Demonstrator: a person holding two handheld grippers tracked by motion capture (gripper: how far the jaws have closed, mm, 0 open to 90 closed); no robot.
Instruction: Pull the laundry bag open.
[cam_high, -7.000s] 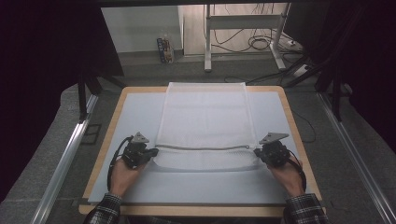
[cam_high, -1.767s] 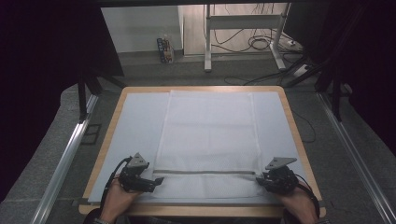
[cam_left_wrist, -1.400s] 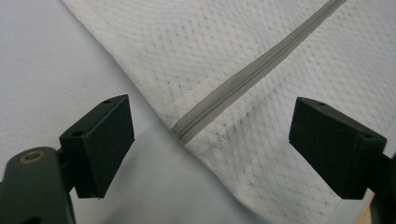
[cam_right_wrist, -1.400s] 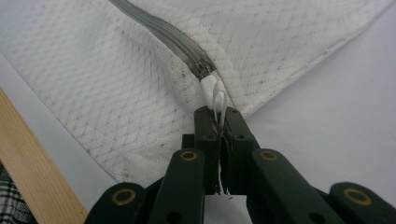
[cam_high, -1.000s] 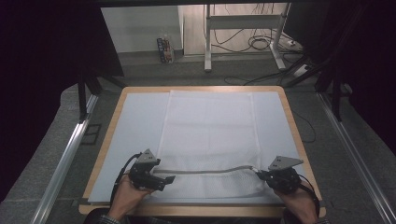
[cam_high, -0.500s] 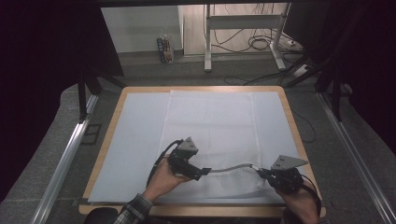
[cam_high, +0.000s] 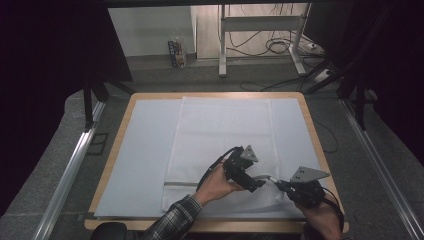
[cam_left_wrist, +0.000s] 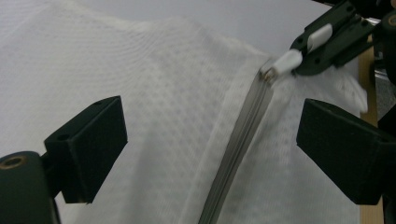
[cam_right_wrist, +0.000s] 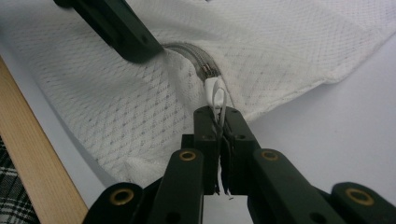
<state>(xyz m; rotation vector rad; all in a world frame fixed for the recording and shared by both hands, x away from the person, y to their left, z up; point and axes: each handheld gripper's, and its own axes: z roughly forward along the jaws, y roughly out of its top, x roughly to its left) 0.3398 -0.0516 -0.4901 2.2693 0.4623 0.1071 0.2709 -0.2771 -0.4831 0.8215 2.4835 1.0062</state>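
Observation:
A white mesh bag (cam_high: 225, 130) lies flat on the mat, its zipper (cam_left_wrist: 243, 140) running along the near end. My right gripper (cam_high: 278, 185) rests at the bag's near right corner, shut on the white zipper pull (cam_right_wrist: 215, 93). My left gripper (cam_high: 257, 186) sits just left of it, above the zipper. In the left gripper view the left gripper (cam_left_wrist: 212, 126) stands open, with the zipper running between its jaws and untouched by the pads. The right gripper (cam_left_wrist: 327, 42) appears there at the top right, holding the pull (cam_left_wrist: 287, 60).
A pale mat (cam_high: 145, 150) covers the table, whose wooden rim (cam_high: 112, 165) frames it. A metal rail (cam_high: 70, 175) runs along the left. Behind the table stand desk legs with cables (cam_high: 280, 45) and a small box (cam_high: 176, 52) on the floor.
My left gripper has travelled right along the zipper, from the bag's near left corner to just beside the right gripper. The right gripper has stayed put, still holding the pull.

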